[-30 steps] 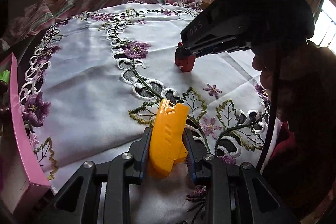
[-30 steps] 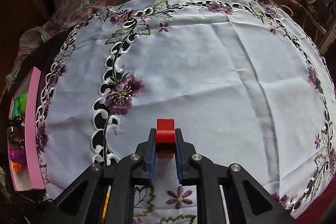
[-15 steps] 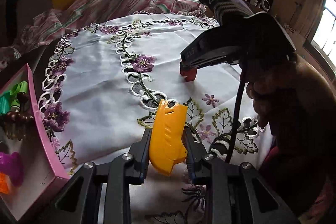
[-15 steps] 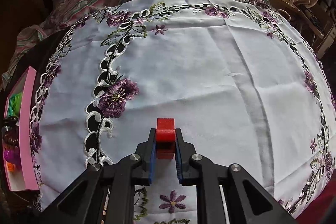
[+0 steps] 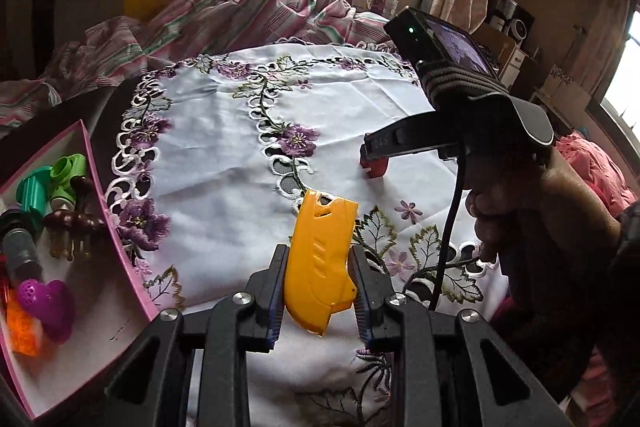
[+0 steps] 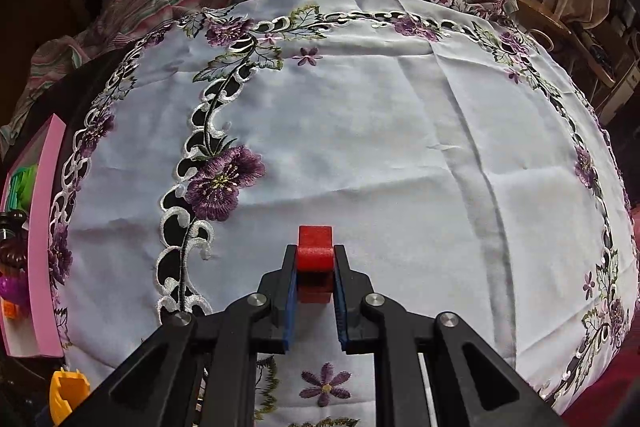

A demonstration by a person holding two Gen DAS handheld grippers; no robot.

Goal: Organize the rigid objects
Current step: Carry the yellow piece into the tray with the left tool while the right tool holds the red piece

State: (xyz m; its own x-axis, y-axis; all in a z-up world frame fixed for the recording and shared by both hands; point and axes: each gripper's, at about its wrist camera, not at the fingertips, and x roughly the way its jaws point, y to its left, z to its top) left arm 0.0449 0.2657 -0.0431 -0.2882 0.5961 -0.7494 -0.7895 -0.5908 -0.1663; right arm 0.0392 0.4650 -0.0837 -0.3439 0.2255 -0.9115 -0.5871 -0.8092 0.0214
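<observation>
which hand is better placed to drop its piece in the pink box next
Left. The left gripper holds the yellow piece right beside the pink box; the right gripper, with the red block, is farther across the cloth.

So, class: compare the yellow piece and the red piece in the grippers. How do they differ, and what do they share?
The yellow piece is long, flat and tapered, with slots; the red piece is short and blocky. The yellow piece sticks far out past the left gripper; the red piece barely clears the right gripper. Both are hard plastic, each clamped between shut jaws above the tablecloth.
</observation>
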